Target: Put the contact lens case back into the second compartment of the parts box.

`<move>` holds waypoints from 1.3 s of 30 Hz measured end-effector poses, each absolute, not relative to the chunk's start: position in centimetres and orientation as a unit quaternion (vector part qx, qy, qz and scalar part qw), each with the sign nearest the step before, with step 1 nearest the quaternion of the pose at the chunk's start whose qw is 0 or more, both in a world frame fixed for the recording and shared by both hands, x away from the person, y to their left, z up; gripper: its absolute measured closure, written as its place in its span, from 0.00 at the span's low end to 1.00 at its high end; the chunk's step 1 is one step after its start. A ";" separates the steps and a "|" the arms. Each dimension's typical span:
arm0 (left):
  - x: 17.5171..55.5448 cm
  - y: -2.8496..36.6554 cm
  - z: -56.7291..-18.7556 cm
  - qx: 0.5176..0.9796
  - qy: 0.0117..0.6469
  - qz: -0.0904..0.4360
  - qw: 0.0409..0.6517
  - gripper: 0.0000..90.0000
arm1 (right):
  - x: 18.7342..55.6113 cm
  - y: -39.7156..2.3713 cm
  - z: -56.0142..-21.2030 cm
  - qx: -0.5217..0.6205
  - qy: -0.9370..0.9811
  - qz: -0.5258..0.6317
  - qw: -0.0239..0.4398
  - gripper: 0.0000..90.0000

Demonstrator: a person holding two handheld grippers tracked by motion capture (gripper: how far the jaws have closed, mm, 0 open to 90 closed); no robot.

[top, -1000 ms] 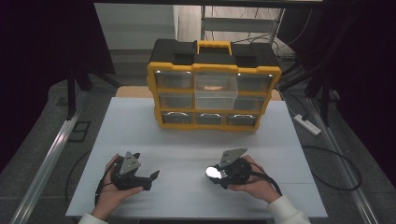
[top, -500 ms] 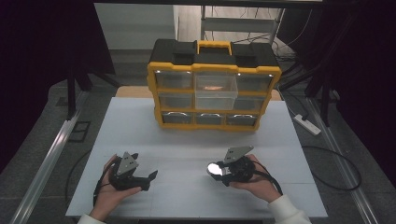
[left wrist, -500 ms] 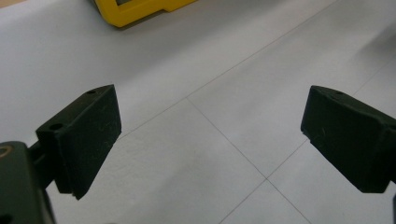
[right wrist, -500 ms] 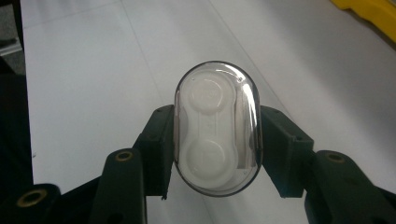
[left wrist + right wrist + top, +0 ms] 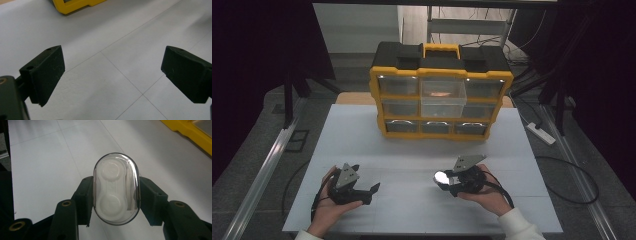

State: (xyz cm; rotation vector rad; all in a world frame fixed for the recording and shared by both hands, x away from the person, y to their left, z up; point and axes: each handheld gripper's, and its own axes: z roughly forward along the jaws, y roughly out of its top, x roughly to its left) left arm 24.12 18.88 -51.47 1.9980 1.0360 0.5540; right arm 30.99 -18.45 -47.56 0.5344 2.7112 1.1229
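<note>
Above the near right of the table [image 5: 412,150], the right gripper [image 5: 116,188] clamped the lens case [image 5: 115,188], left gripper [image 5: 112,75] jaws wide and empty; next likely carrying it to the open drawer [image 5: 441,95].

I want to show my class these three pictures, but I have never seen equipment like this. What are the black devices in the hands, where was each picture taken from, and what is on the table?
No robot here: a person holds a black two-jaw hand gripper in each hand. The high view looks down from above the person's side of the white table. The left gripper has its jaws wide apart with nothing between them; its own camera looks along them at the bare tabletop. The right gripper is closed on a clear oval plastic case with a white two-well insert, which looks like a contact lens case; in the high view it shows as a bright spot. At the far side of the table stands a yellow and black organiser box with clear drawers, one middle drawer pulled out.
</note>
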 end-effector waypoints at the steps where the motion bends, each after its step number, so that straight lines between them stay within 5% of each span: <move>1: 24.2 18.9 -51.5 0.790 0.410 0.219 0.401 0.06 | 31.0 -18.4 -47.5 0.180 0.905 0.377 0.080 0.54; 39: 24.6 18.2 -51.4 0.795 0.401 0.220 0.398 0.06 | 30.6 -20.6 -44.7 0.217 0.863 0.443 0.110 0.54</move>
